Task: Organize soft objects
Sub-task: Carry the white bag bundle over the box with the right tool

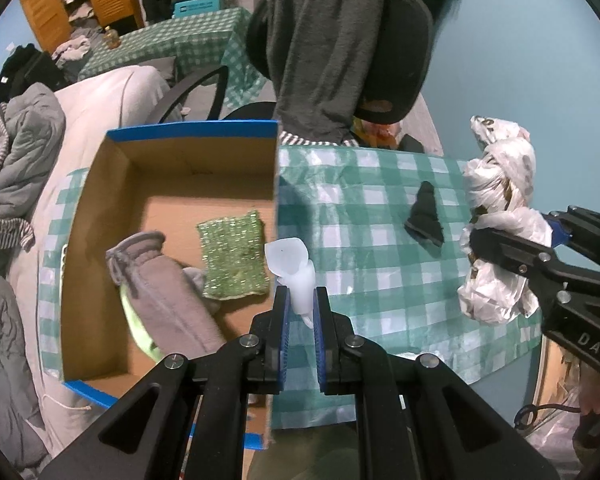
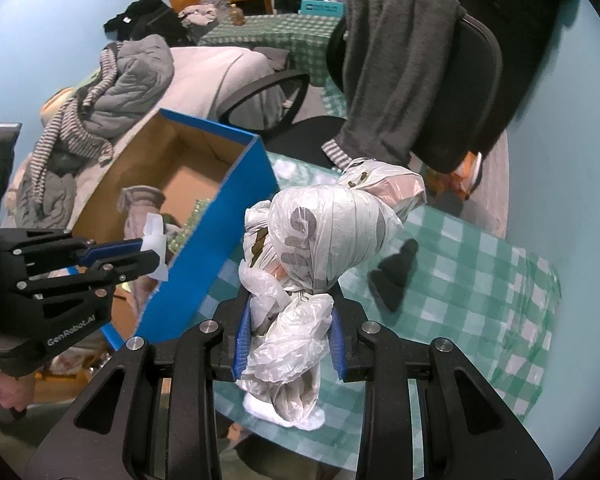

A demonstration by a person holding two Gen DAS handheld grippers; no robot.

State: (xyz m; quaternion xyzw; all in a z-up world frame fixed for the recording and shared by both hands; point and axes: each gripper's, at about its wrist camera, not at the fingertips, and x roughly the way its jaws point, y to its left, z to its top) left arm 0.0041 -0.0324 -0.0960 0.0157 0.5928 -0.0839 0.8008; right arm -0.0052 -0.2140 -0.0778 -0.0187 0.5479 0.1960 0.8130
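A: Left tongs (image 1: 303,300) pose?

B: They are reaching forward at the box's near right wall, pads nearly together and pinching one small translucent white soft piece (image 1: 290,260). In the right wrist view the same tongs (image 2: 150,254) are coming in from the left, level, with the white piece (image 2: 156,236) sticking out past the tips beside the blue outer wall.

A: Right tongs?

B: The right tongs (image 2: 288,340) are pointing forward over the checkered bench (image 2: 480,280), jaws moderately spread and clamping one knotted bundle of white plastic bags (image 2: 320,248). The bundle is standing up out of the jaws, its loose tail hanging below them. In the left wrist view those tongs (image 1: 496,240) are entering from the right edge, gripping the bundle (image 1: 500,216) around its middle above the bench's right side.

A: Counts in the box?

B: The one cardboard box (image 1: 172,136), blue outside, is holding two items: one grey fleece pouch with a drawstring (image 1: 160,292) and one green sparkly scrub pad (image 1: 234,256). The pouch is lying at the left, the pad flat beside it at the right, edges close; touching or not, I cannot tell.

A: On the bench?

B: One small dark cloth piece (image 1: 425,216) is lying on the green-and-white cloth, between the box and the bag bundle, apart from both.
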